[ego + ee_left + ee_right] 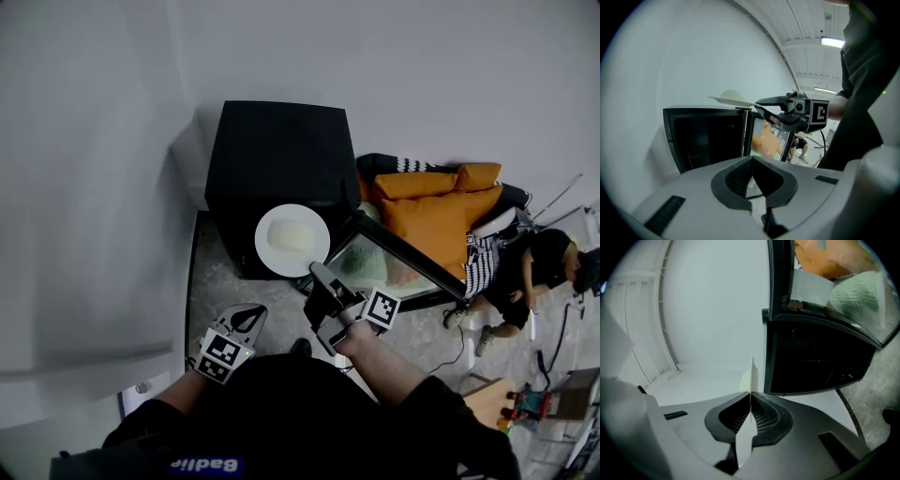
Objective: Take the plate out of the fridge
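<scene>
White wall (94, 141) and speckled floor (211, 291) frame the scene. The right gripper's (317, 274) jaws are clamped on the rim of the white plate (292, 240), held in the air above the front of the black fridge (277, 150), whose glass door (398, 258) stands open. The left gripper's (249, 317) jaws are pressed together with nothing between them.

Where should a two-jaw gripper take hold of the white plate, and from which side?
Grip the plate at its thin rim, coming in level from the person's side: it is flat and shallow, so only the rim fits between the jaws. The right gripper pinches it exactly so.
</scene>
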